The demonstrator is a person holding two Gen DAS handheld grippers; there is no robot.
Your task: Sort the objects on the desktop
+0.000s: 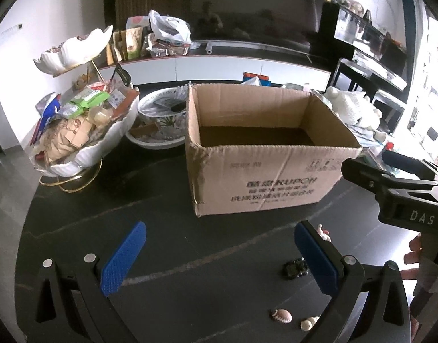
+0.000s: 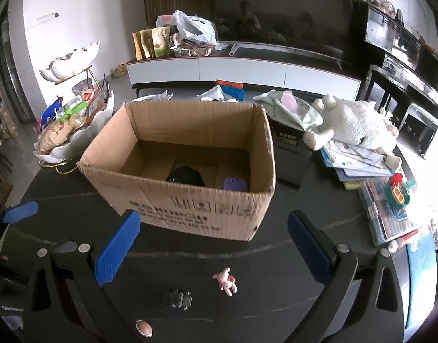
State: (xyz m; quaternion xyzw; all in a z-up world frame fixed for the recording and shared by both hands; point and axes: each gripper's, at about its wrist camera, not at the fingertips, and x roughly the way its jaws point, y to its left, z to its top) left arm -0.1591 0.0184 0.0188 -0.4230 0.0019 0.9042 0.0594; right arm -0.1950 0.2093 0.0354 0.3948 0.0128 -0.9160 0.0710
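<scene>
The cardboard box (image 2: 190, 171) stands open mid-table, a dark item and a purple one already inside. Near it lie a pink plush figure (image 2: 226, 281), a small black toy (image 2: 179, 298) and a tiny football (image 2: 144, 327). Right gripper (image 2: 213, 248) and left gripper (image 1: 219, 257) both gape empty. Best descend straddling the plush, closing squarely on its body.

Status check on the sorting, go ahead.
Both tongs, left and right, open, empty. Cardboard box upright, partly filled. Toy football, black toy car, pink figure loose on table.
</scene>
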